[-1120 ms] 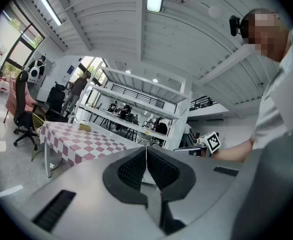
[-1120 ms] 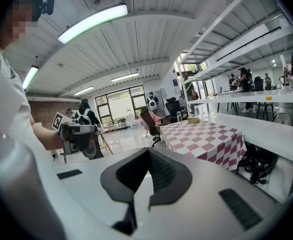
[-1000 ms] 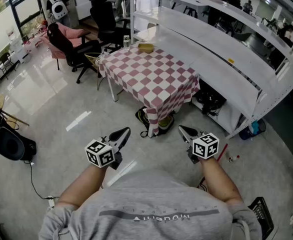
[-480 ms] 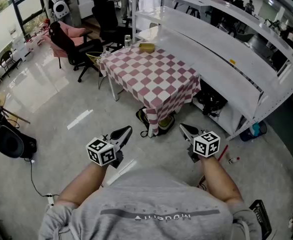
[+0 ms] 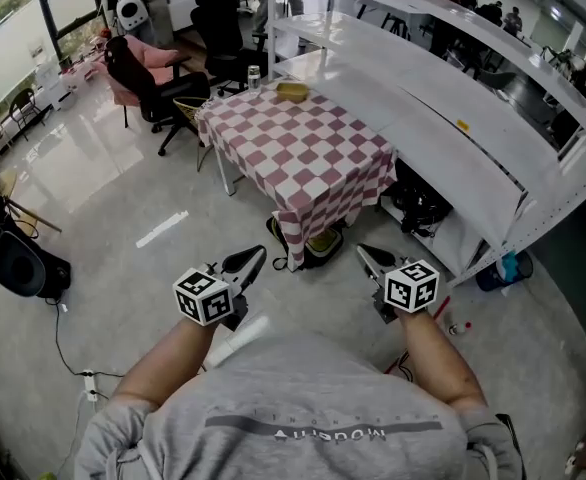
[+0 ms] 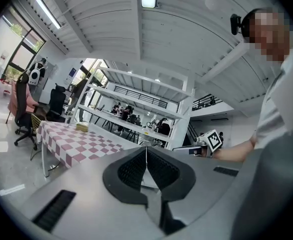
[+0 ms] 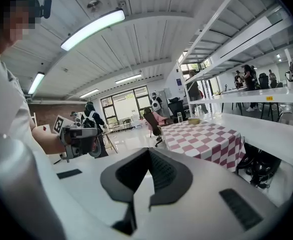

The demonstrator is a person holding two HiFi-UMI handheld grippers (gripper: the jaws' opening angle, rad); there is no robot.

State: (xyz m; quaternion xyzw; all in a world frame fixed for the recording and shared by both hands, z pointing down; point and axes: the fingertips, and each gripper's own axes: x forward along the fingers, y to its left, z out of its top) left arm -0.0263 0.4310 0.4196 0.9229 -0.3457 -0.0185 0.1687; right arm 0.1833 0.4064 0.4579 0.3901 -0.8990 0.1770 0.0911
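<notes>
Both tongs are held out in front of the body, well apart from each other and pointing fwd. The left tongs (image 5: 255,256) are closed w/ nothing btw. them; in the left gripper view their ribbed pads (image 6: 131,171) meet on one line. The right tongs (image 5: 364,253) are closed and empty in the same way. The nearest thing is the desk (image 5: 313,158) w/ a red-and-white checked cloth. It lies straight ahead of both and touches neither. In the head view its near corner falls btw. the two tongs, somewhat closer to the left one, so I judge the left hand a bit nearer. The long axis of the desk runs away from the person, w/ the far end leaning slightly to the left. At that far end sits a small yellowish dish (image 5: 292,92), and a clear glass (image 5: 254,76) seems to stand close by at the far edge; both are too small to tell more. A dark bag (image 5: 313,248) lies on the floor (image 5: 123,198) at the foot of the cloth, i.e. low btw. the tongs and the desk. A long white shelf rack (image 5: 443,88) runs along the right side of the desk. To the left stand black office chairs (image 5: 143,78), one w/ a pink cover.
</notes>
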